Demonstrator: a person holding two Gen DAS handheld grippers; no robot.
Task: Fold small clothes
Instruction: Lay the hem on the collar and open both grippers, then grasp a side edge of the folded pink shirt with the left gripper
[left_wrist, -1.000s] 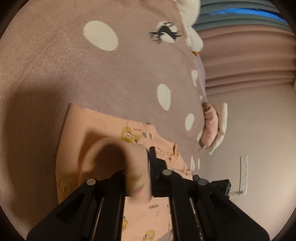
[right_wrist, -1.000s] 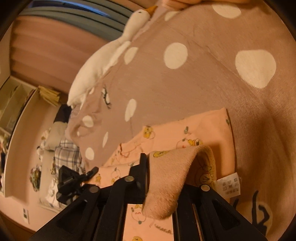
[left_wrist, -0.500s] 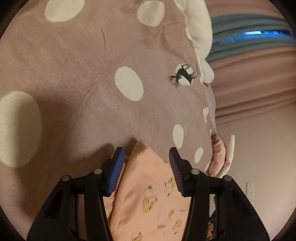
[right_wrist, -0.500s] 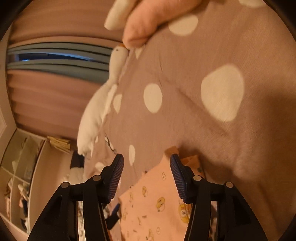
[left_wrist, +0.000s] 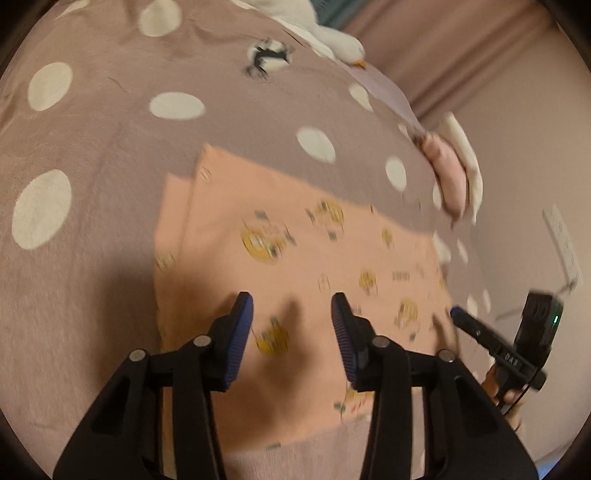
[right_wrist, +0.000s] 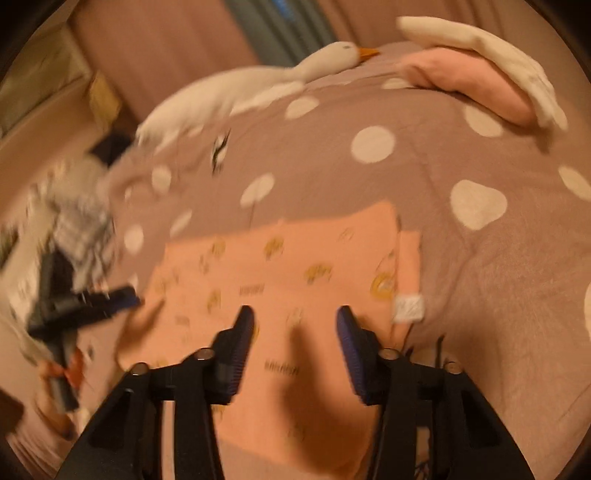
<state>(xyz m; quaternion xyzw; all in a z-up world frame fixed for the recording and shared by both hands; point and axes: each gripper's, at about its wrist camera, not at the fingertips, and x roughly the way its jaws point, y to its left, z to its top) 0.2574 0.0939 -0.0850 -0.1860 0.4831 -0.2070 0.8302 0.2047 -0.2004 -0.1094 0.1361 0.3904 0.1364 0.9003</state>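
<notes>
A peach fleece garment lies flat on a mauve bedspread that is soft, napped and scattered with cream polka dots and a small black-and-white cartoon print. The garment is folded into a rough rectangle, with a second layer peeking out as a narrow strip along one short edge; its pile looks plush and it carries a pattern of little yellow cartoon figures and short printed words, too blurred to read. In the left wrist view its long axis runs from upper left down to the right; in the right wrist view it runs from upper right down to the left, with a white care label sticking out at the right-hand edge. The left gripper hovers over the near part of the fabric, its ribbed blue pads spread apart and closing with nothing pinched between the jaws. The right gripper hangs the same way over the garment, jaws parted and closing, nothing between them. Each gripper shows at the side of the other's view, blurred by motion, with part of a hand around the handle. A white plush goose with an orange beak lies along the far edge of the bed, beside a pink and cream cushion. A checked grey cloth at the left is smeared beyond making out. The garment's near edge is cut off behind the black gripper frames.
</notes>
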